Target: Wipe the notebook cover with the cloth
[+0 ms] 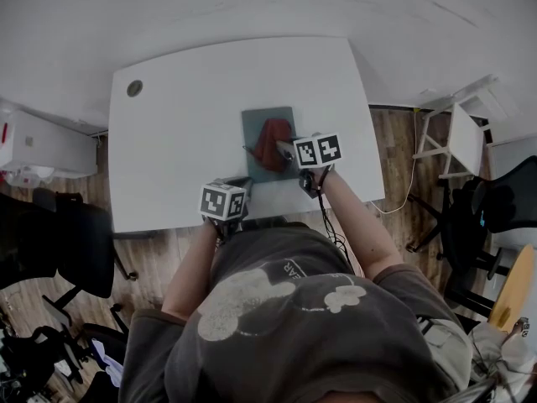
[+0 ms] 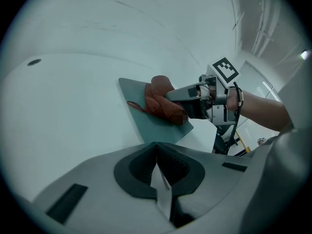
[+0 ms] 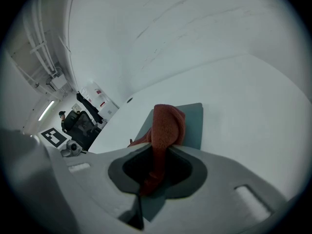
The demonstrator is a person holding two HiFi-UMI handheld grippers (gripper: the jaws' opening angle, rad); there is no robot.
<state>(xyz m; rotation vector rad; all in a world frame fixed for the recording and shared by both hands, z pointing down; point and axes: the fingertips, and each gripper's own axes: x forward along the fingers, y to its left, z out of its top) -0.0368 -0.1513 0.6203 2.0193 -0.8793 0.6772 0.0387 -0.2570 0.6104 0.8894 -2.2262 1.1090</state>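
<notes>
A white tabletop (image 1: 185, 124) carries the grey notebook (image 1: 254, 124), flat near my edge. My right tongs (image 3: 157, 155) pinch the red cloth (image 3: 165, 123), bunched on its cover. It looks soft and light, best gripped by a fold. My left tongs (image 2: 157, 155) are pressed together, empty.

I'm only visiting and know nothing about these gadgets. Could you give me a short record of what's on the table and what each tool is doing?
Surface: white table
Notebook: grey-green, lying flat on the table
Cloth: red, bunched up on the notebook cover
Right gripper: fingers shut on the cloth, over the notebook
Left gripper: fingers together, nothing between them, short of the notebook
</notes>
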